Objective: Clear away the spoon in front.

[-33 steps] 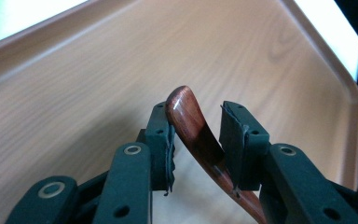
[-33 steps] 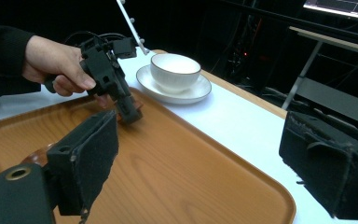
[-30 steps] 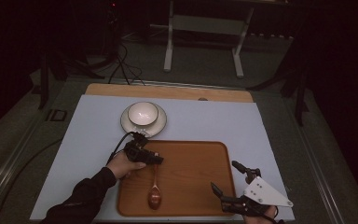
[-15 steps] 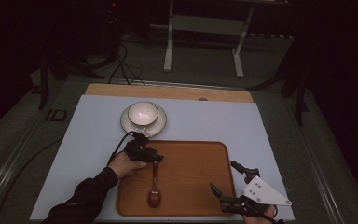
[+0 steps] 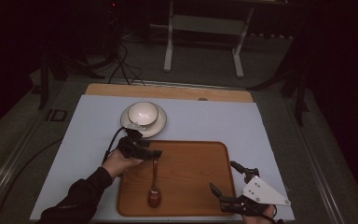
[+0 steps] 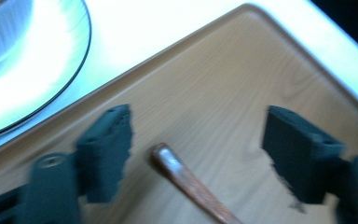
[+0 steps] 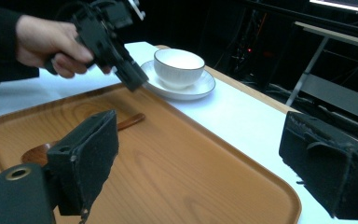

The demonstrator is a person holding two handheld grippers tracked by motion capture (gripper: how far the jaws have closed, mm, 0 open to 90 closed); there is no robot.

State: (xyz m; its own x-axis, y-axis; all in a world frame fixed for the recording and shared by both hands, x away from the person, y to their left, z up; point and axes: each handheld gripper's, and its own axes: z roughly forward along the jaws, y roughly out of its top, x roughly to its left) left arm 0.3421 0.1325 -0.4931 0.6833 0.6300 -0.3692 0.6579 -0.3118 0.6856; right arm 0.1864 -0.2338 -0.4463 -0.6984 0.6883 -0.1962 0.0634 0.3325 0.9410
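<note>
A brown wooden spoon (image 5: 154, 186) lies on the wooden tray (image 5: 191, 186), handle pointing to the far side. My left gripper (image 5: 157, 153) hovers over the handle end, open; in the left gripper view (image 6: 198, 140) the spoon's handle tip (image 6: 172, 165) sits between the spread jaws, touching neither. My right gripper (image 5: 223, 175) is open at the tray's near right corner, nothing between its jaws (image 7: 200, 140). From there I see the spoon (image 7: 128, 122) and the left gripper (image 7: 116, 51) above it in a hand.
A white cup (image 5: 143, 112) stands on a white saucer (image 5: 160, 125) just beyond the tray's far left corner. The saucer's rim (image 6: 51, 93) lies close to the left gripper. Tray and saucer rest on a pale blue mat (image 5: 242, 126).
The left gripper has shifted only slightly above the spoon's handle. The spoon and the right gripper stay where they were.
</note>
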